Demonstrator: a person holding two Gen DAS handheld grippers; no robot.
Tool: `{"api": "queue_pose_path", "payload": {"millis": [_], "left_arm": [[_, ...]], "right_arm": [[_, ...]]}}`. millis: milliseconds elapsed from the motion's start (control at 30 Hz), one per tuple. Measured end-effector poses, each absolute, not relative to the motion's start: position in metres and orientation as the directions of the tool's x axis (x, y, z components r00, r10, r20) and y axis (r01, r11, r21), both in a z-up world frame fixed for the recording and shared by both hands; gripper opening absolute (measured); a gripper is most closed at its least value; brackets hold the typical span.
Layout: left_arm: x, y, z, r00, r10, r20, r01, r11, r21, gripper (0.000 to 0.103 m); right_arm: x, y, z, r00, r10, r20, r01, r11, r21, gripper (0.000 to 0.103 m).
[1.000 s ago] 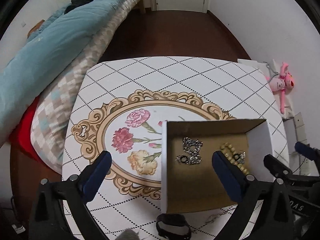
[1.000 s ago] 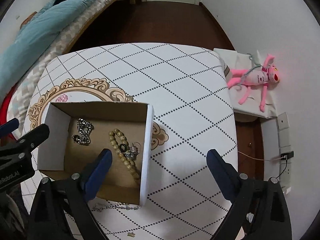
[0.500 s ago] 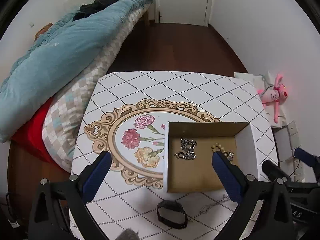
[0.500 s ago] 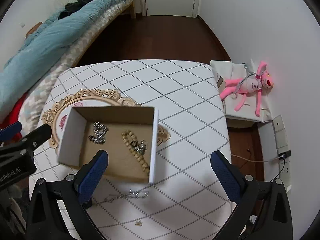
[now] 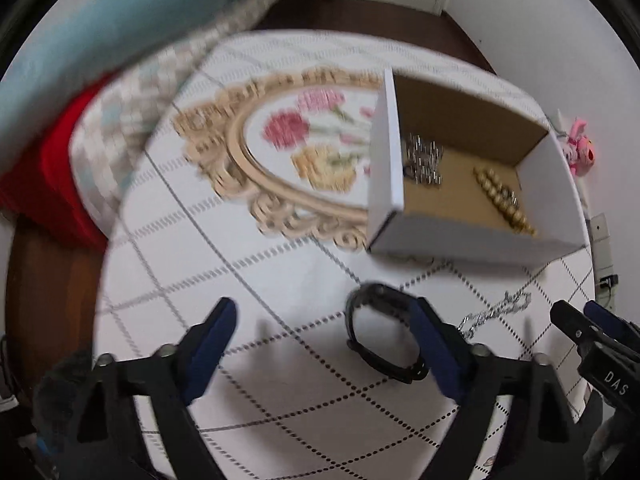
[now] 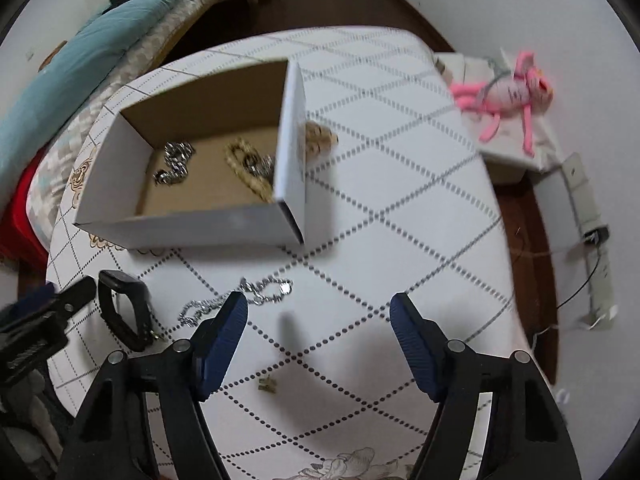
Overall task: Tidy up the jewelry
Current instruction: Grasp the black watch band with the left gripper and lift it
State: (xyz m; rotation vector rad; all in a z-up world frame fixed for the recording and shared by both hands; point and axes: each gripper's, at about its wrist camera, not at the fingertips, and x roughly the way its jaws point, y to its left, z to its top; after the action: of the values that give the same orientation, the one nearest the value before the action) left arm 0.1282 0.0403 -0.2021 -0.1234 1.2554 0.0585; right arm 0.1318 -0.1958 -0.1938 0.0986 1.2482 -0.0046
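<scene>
An open cardboard box (image 5: pixel 386 152) (image 6: pixel 292 128) stands on the patterned table and holds a silver chain (image 5: pixel 424 162) (image 6: pixel 174 162) and a wooden bead string (image 5: pixel 502 200) (image 6: pixel 248 172). In front of the box lie a black watch (image 5: pixel 380 332) (image 6: pixel 122 310), a silver necklace (image 5: pixel 494 312) (image 6: pixel 244 300) and a small gold earring (image 6: pixel 268 385). My left gripper (image 5: pixel 324 344) is open and empty, with the watch by its right finger. My right gripper (image 6: pixel 318 340) is open and empty, above the table with the necklace by its left finger.
The round-cornered table (image 6: pixel 400 200) has a flower print (image 5: pixel 304 136). A bed with a blue duvet (image 6: pixel 100 40) lies to the left. A pink plush toy (image 6: pixel 508 92) lies on a white box at the right, by the wall.
Both grippers pulled back from over the box and dropped low toward the table's near side. The watch, necklace and earring now lie close in front of the fingers.
</scene>
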Motion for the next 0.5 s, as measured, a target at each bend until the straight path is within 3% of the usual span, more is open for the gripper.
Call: {"api": "queue_pose_path", "payload": {"millis": [133,233,333,467,500], "left_arm": [[0.131,0.037,-0.218,0.297,-0.056,-0.953,-0.108,0.99,-0.092,0.079],[0.134,0.031,-0.227,0.286,-0.063,-0.956,-0.086,0.992,-0.092,0.056],[0.135,0.027,-0.228,0.297,-0.06,-0.953,-0.061,0.995,-0.081,0.045],[0.138,0.026,-0.228,0.302,-0.083,-0.95,-0.042,0.994,-0.1,0.006],[0.138,0.027,-0.227,0.303,-0.085,-0.949,-0.042,0.994,-0.103,0.006]], "right_arm": [[0.131,-0.2,-0.205,0.306,0.059,-0.95,0.065,0.994,0.083,0.075],[0.13,-0.203,-0.209,0.31,0.072,-0.948,0.072,0.992,0.099,0.075],[0.131,-0.204,-0.211,0.311,0.084,-0.947,0.075,0.991,0.112,0.075],[0.134,-0.201,-0.211,0.32,0.101,-0.942,0.072,0.989,0.131,0.07],[0.135,-0.199,-0.211,0.325,0.105,-0.94,0.069,0.988,0.135,0.068]]}}
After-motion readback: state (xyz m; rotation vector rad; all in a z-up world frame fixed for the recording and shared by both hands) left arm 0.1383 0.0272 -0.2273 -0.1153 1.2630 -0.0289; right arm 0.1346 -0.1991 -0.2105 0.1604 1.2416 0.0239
